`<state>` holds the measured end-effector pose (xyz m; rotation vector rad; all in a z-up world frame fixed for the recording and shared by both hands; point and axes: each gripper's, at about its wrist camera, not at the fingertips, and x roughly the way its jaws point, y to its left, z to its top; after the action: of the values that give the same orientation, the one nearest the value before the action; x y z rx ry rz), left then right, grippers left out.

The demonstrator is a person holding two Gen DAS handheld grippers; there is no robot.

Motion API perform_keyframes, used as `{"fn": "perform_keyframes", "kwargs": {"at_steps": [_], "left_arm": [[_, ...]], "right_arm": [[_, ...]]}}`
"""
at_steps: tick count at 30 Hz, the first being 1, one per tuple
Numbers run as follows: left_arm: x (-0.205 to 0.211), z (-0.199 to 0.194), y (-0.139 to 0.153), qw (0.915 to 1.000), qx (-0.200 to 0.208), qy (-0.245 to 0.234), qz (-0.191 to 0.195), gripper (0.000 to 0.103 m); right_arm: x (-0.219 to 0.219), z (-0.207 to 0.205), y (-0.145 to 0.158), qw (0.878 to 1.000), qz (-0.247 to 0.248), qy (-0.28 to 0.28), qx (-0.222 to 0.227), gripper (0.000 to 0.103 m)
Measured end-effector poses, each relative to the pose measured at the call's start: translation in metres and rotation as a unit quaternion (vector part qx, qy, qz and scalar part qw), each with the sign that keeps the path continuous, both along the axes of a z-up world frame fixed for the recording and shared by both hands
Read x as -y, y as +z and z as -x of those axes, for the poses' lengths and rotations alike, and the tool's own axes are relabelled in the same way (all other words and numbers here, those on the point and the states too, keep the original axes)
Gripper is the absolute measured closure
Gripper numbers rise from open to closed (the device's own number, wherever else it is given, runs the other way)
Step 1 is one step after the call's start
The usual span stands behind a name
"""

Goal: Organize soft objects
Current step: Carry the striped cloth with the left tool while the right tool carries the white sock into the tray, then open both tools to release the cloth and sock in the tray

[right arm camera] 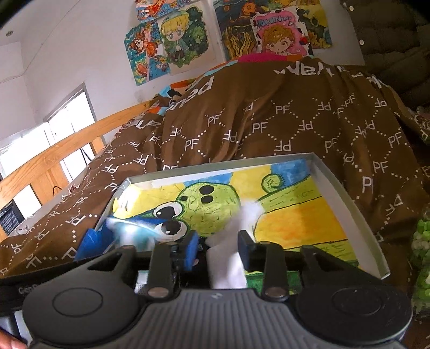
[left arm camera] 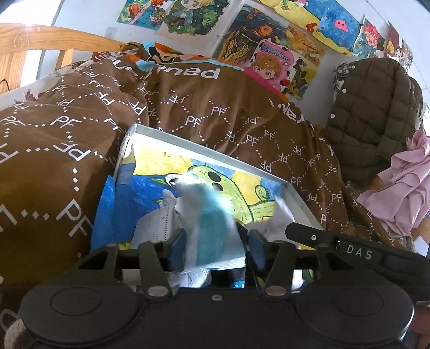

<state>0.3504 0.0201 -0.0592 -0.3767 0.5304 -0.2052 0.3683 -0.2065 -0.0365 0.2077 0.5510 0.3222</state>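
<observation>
Cardboard tray, shallow and white-walled, lies on a brown blanket printed with "PF" letters, and everything else is placed from it. Its floor is lined with a child's drawing of a green big-eyed creature on yellow and blue. Inside the tray, at the near-left part, sits a blurred blue-and-white soft piece, with a folded white face mask just left of it. The left gripper has the blue-and-white piece between its fingers, but the jaws stand apart and the blur hides whether the pads press on it. The right gripper reaches over the tray's near edge with a white fluffy wad in its gap; those jaws also stand apart, not visibly squeezing. A blue foam scrap pokes over the tray's left wall. Behind the tray the blanket heaps up over a bed with a wooden rail. Beyond that, bright cartoon drawings cover the white wall. Right of the tray hang an olive quilted jacket and a pink garment.
</observation>
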Motion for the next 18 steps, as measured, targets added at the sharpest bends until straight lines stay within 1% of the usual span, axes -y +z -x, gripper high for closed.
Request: {"fn": "perform_keyframes", "kwargs": {"at_steps": [1,3,7,9,10,12,14,17,18], "left_arm": [[0.0,0.001,0.001,1.0,0.0,0.001,0.002,0.044],[-0.001,0.003,0.004,1.0,0.002,0.004,0.007,0.037],[-0.002,0.012,0.015,0.9997,0.014,0.016,0.011,0.027],[-0.003,0.019,0.022,0.9993,0.023,0.028,0.009,0.019],[-0.004,0.023,0.026,0.9991,0.028,0.032,0.009,0.019],[-0.006,0.032,0.033,0.9985,0.036,0.04,0.009,0.016],[-0.008,0.042,0.04,0.9979,0.044,0.045,0.012,0.013],[-0.008,0.061,0.051,0.9962,0.066,0.055,0.015,0.005],[-0.007,0.068,0.056,0.9954,0.075,0.058,0.014,0.004]], "right_arm": [[0.001,0.001,0.002,1.0,0.0,-0.002,0.002,0.057],[0.004,0.005,0.005,1.0,0.001,-0.006,0.007,0.048],[0.011,0.016,0.017,1.0,0.004,-0.018,0.025,0.037],[0.017,0.025,0.025,0.999,0.0,-0.027,0.038,0.028],[0.02,0.029,0.03,0.999,-0.002,-0.03,0.043,0.026],[0.026,0.041,0.039,0.998,-0.004,-0.036,0.058,0.016],[0.032,0.053,0.05,0.996,-0.01,-0.036,0.075,0.012],[0.038,0.071,0.065,0.994,-0.013,-0.039,0.097,0.005],[0.04,0.079,0.07,0.993,-0.015,-0.042,0.107,0.002]]}}
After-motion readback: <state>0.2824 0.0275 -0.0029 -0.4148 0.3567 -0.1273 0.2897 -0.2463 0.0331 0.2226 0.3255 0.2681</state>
